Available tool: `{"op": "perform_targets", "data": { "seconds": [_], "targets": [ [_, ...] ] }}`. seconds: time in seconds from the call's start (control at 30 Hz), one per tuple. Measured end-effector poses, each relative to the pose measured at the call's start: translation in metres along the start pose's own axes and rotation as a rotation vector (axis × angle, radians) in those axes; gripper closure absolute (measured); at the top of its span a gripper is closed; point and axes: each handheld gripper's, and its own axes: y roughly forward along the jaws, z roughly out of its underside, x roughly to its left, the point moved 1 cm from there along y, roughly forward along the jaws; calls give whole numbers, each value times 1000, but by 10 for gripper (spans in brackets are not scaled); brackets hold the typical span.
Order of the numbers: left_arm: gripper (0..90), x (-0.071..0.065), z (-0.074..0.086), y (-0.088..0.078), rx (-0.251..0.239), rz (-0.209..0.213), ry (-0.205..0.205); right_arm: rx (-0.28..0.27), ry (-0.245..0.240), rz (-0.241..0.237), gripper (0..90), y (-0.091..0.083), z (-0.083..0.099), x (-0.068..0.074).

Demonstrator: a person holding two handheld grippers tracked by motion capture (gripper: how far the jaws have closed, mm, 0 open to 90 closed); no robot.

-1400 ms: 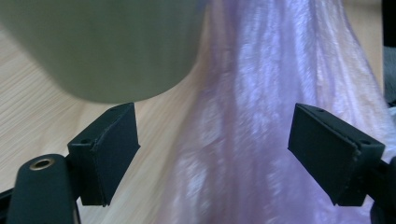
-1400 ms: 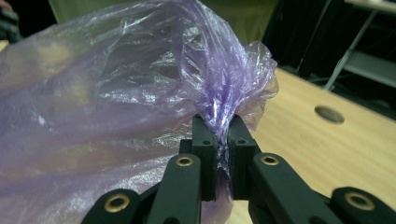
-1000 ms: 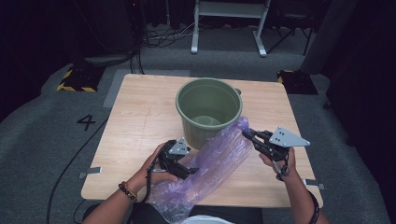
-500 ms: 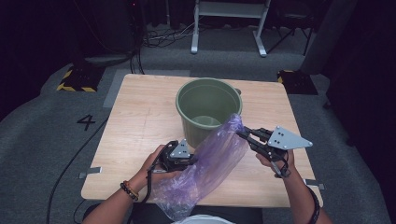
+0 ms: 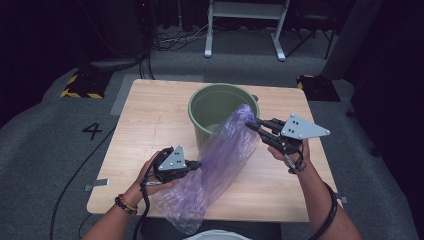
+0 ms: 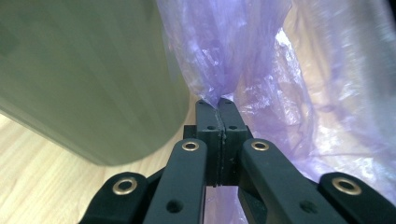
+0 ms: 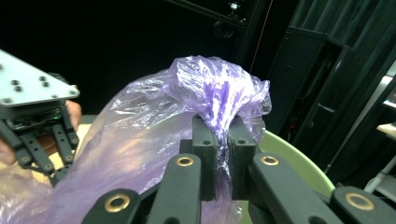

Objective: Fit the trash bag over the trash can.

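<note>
As both grippers pinch bag, hands level.

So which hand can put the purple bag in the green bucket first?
Probably the right gripper: it pinches the purple bag beside the bucket rim. The left gripper grips it lower, nearer the person.

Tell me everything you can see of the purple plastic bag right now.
The purple plastic bag is thin, translucent and crinkled film, stretched slantwise from the table's near edge up to the rim of the green bucket. The right claw is shut on a bunched fold at its upper end, over the bucket's rim. The left claw, whose jaws have just been closing, is shut on a gathered pleat lower down. Its lower end rests crumpled on the wooden table and overhangs the near edge.
</note>
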Motion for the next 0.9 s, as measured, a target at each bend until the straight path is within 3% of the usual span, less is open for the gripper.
{"op": "perform_targets", "data": {
  "seconds": [0.1,0.27,0.47,0.63,0.73,0.9],
  "targets": [
    [899,1,-3,-6,-28,-6,4,34,17,19,856,11,-1,-10],
    [899,2,-8,-15,-82,-25,12,91,80,6,843,31,3,-25],
    [900,5,-15,-24,-122,-66,21,163,75,43,773,50,9,-32],
    [900,8,-18,-29,-137,-103,16,229,82,92,525,59,13,-35],
    [900,10,-18,-31,-128,-119,12,245,133,96,401,60,14,-36],
    [900,12,-15,-37,-141,-145,-1,268,137,132,342,55,17,-42]
  ]
}}
